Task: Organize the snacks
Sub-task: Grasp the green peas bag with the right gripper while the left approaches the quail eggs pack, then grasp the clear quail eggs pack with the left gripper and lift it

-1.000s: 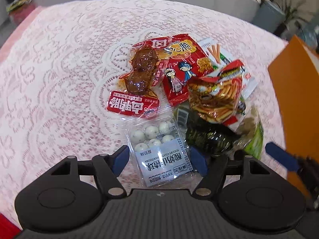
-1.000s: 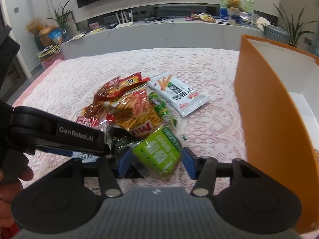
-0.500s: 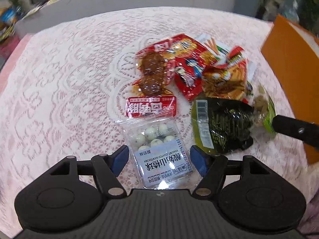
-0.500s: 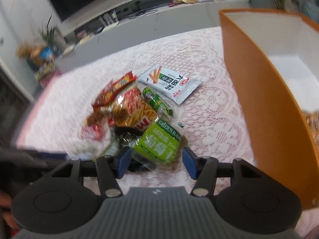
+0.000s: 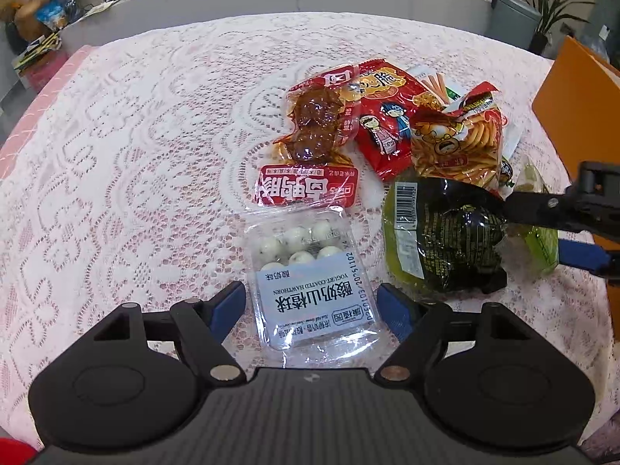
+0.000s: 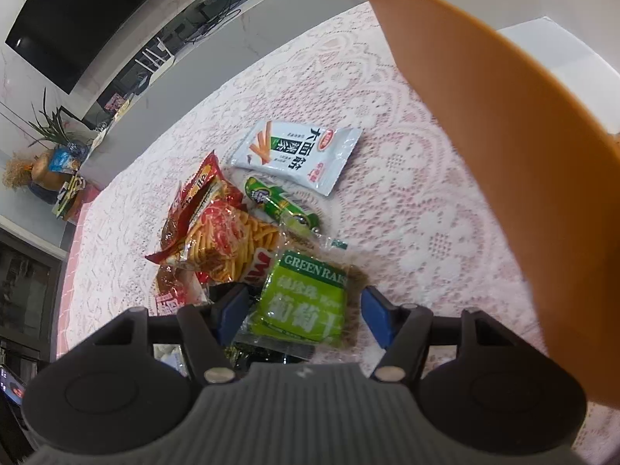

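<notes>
A round table under a pink-and-white lace cloth (image 5: 135,162) carries a heap of snack packets, with a grey counter behind. The left gripper (image 5: 312,304) has its 2 blue fingers spread, straddling a clear plastic packet of white yogurt-coated hawthorn balls (image 5: 310,271) without touching it. Beyond lie a red vacuum pack of brown braised meat (image 5: 310,147) and a dark green-black foil pouch (image 5: 445,238). The right gripper (image 6: 304,310) also stands spread, its fingers either side of a bright green raisin packet (image 6: 306,302). Further out sit an orange-red bag of crispy sticks (image 6: 228,240) and a white gluten-strip packet (image 6: 298,155). A tall orange box (image 6: 503,162) stands just right.
</notes>
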Tool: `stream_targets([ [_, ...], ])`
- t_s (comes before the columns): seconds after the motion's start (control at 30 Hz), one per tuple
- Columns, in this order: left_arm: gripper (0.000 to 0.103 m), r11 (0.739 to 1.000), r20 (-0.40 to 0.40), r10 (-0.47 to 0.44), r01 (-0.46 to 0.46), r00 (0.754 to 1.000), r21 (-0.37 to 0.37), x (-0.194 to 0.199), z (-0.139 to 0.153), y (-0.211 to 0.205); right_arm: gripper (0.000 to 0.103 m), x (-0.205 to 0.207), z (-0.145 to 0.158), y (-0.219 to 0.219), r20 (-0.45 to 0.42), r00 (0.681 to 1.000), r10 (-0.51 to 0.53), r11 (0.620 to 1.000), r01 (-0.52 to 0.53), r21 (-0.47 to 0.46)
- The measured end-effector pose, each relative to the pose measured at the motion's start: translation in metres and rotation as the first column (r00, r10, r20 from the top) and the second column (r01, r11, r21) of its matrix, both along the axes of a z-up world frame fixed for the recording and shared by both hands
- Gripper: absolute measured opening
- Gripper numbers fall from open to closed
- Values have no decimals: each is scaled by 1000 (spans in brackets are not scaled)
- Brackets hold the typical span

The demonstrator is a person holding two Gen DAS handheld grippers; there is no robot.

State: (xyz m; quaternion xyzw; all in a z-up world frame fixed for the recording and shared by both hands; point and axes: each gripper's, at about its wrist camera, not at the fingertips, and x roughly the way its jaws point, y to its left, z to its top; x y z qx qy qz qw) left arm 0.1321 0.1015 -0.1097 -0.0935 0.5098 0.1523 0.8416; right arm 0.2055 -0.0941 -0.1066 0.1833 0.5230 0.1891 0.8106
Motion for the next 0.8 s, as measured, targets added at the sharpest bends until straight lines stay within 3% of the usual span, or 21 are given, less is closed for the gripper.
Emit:
stream_targets([
  [0.3,85,1000,4,-24,24,1000,-3,-1,2,-1,56,2,-7,3,-12,1000,-15,1000,15,22],
  [0.33,83,1000,5,-29,29,1000,-3,-2,3,-1,48,2,-7,3,-9,1000,-16,1000,16,16],
  [0.47,76,999,9,-45,45,999,3,-1,3,-1,44,2,-5,-1,-15,1000,6,1000,-6,12],
  [0.67,73,998,48,-42,44,998,-36,-7,12,4,42,-8,10,0,71,996,61,997,-58,-52],
  [0.8,72,998,87,-54,57,995,-31,-15,30,2,42,-14,21,-6,98,991,87,996,-83,-42],
])
